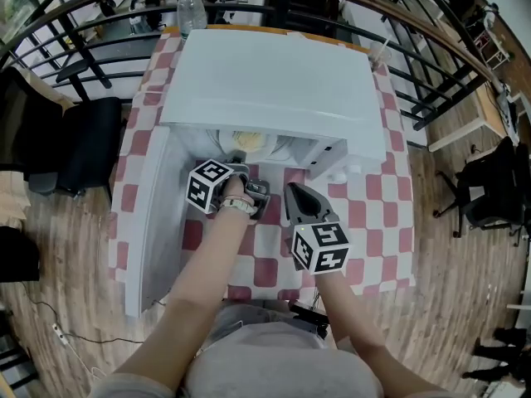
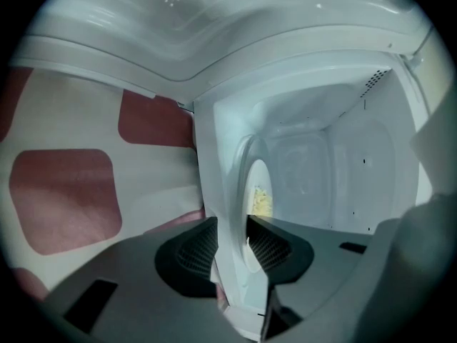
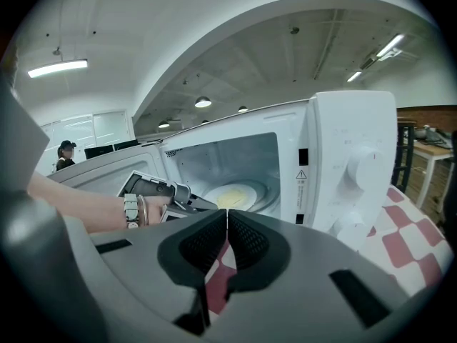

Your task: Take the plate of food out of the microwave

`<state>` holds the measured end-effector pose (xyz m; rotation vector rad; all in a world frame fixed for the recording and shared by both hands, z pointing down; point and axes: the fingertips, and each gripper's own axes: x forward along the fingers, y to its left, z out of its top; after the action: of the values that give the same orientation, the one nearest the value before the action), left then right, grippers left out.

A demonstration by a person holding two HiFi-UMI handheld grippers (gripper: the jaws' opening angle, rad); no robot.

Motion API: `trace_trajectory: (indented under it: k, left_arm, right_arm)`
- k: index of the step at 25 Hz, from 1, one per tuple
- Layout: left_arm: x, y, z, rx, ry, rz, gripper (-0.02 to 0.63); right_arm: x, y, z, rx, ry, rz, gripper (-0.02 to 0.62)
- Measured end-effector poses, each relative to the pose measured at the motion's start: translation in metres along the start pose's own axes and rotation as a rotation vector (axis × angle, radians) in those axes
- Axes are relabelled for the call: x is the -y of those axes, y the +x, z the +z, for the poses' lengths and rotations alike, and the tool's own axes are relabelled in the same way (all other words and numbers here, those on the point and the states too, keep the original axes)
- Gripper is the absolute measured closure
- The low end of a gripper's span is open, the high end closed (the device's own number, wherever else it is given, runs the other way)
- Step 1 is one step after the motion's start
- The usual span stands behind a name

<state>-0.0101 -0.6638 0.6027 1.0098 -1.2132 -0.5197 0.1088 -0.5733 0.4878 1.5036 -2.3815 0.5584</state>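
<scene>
- Plate of food [image 2: 258,191]: white plate with yellow food on it, inside the microwave [image 1: 265,81] cavity, close to the front opening. Its near rim sits between the pads of the left tongs [image 2: 230,236].
- left tongs: turned on their side and roughly half closed. Both pads press against the plate rim, one on each face. Tips are just inside the microwave opening, toward the door side.
- right tongs [image 3: 227,221]: pads shut together with nothing between them. They are outside the microwave, in front of its control-panel side and above the desk [image 1: 373,214].
- left hand [image 3: 153,207]: right behind the left tongs, bands on the wrist, just in front of the microwave opening.
- marker cube [image 1: 209,185]: on the left tongs in front of the microwave. A second cube rides on the right tongs.
- door [image 1: 153,222]: white, swung wide open to the left of the microwave opening.
- knobs [image 3: 364,166]: two, white, on the panel right of the microwave opening.
- desk: covered in a red-and-white checked cloth, and the microwave stands on it.
- bottle [image 1: 191,11]: clear, behind the microwave at the far desk edge.
- chair [image 1: 87,143]: dark, left of the microwave, off the desk on the wooden floor [image 1: 465,305].
- railing [image 1: 431,65]: black, curving round behind and right of the microwave.
- person [image 3: 64,154]: wearing a cap, far off beyond the microwave's door side, seen in the right gripper view only.
</scene>
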Motion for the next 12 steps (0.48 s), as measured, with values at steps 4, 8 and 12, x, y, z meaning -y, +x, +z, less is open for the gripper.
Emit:
trace_trajectory:
  k: [4, 8, 12]
  left_arm:
    - [0.0015, -0.0041, 0.0000, -0.004, 0.000, -0.006, 0.499]
    - [0.0032, -0.0049, -0.0003, -0.012, -0.011, -0.010, 0.512]
    - [0.0050, -0.0063, -0.0011, -0.021, -0.019, -0.014, 0.523]
  right_arm:
    - [-0.0029, -0.0013, 0.0026, 0.010, 0.001, -0.002, 0.568]
    - [-0.0044, -0.0023, 0.0031, 0.018, 0.000, -0.007, 0.568]
    - [-0.0044, -0.0026, 0.0045, 0.023, 0.003, -0.015, 0.568]
